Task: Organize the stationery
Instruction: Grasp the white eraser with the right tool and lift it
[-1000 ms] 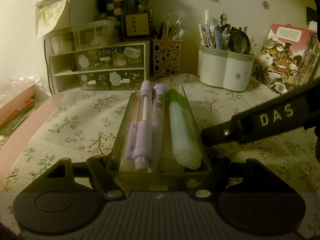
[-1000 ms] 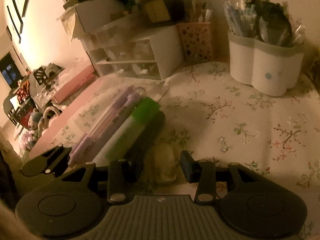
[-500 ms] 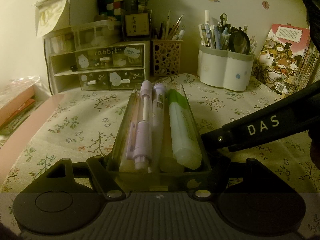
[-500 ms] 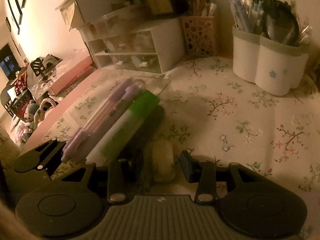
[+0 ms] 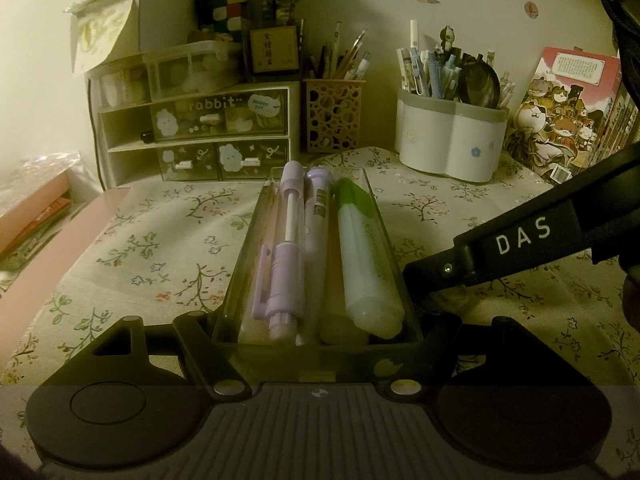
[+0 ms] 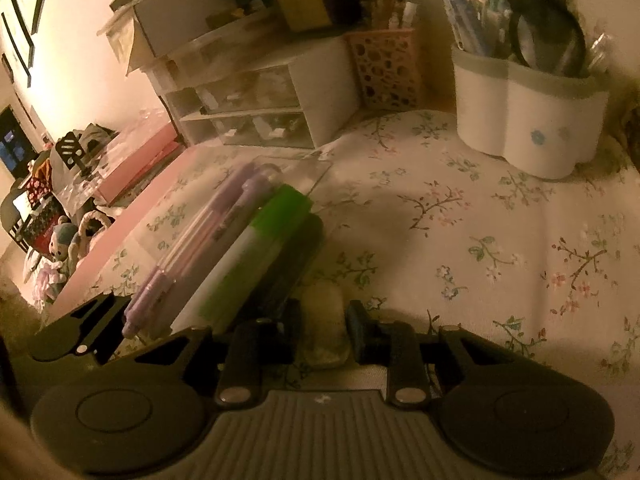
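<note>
Eraser (image 6: 323,326) | beside clear tray (image 5: 390,240) my left gripper (image 5: 316,322) clamped | right gripper (image 6: 320,332) was closing on it | risk: squeezing off-centre, eraser squirting out.

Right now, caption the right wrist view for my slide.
Right gripper jaws closing around a pale eraser beside the clear pen tray on the floral tablecloth.

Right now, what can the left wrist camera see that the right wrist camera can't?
Only the left wrist view shows the colourful cartoon-animal book and the right tool's black arm lettered DAS. Only the right wrist view shows the pale whitish eraser-like lump between the closing right tool, plus stuffed toys. Both show the clear plastic pen tray, green highlighter and white flower-shaped pen holder.
</note>
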Demonstrator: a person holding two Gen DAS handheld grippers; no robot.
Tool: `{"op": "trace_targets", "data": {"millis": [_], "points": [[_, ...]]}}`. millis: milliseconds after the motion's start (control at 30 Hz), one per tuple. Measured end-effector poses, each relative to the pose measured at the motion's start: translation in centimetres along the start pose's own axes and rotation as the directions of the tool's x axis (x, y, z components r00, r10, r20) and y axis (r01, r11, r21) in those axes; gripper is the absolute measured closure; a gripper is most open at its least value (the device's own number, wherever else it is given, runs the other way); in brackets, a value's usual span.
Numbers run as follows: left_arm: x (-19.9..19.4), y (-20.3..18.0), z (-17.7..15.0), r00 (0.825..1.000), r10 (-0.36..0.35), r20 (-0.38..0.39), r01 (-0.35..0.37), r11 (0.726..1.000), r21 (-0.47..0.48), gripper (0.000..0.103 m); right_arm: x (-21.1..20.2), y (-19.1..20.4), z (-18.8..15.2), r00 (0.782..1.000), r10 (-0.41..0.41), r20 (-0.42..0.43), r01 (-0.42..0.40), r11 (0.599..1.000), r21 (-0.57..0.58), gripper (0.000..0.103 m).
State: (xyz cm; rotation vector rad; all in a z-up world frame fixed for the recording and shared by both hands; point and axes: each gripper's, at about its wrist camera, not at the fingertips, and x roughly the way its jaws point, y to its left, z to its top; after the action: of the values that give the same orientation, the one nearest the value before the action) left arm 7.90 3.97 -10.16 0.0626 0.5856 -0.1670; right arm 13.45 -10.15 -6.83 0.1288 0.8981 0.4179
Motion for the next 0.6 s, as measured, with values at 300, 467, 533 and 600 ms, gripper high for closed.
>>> {"op": "trace_targets", "data": {"millis": [300, 467, 533, 600], "points": [[0.0, 0.0, 0.0, 1.000, 0.000, 0.000, 0.000, 1.000, 0.000, 0.030, -0.4, -1.0, -0.2, 1.000, 0.014, 0.008, -0.014, 0.997, 0.081, 0.074], [0.0, 0.0, 0.0, 1.000, 0.000, 0.000, 0.000, 1.000, 0.000, 0.030, -0.7, -1.8, -0.1, 1.000, 0.027, 0.013, -0.029, 0.989, 0.143, 0.074], [0.0, 0.0, 0.0, 1.000, 0.000, 0.000, 0.000, 1.000, 0.001, 0.030, -0.9, -2.1, 0.0, 0.999, 0.027, 0.019, -0.030, 0.986, 0.162, 0.074], [0.0, 0.0, 0.0, 1.000, 0.000, 0.000, 0.000, 1.000, 0.000, 0.030, -1.1, -2.3, 0.0, 0.999, 0.027, 0.022, -0.031, 0.984, 0.176, 0.074]]}}
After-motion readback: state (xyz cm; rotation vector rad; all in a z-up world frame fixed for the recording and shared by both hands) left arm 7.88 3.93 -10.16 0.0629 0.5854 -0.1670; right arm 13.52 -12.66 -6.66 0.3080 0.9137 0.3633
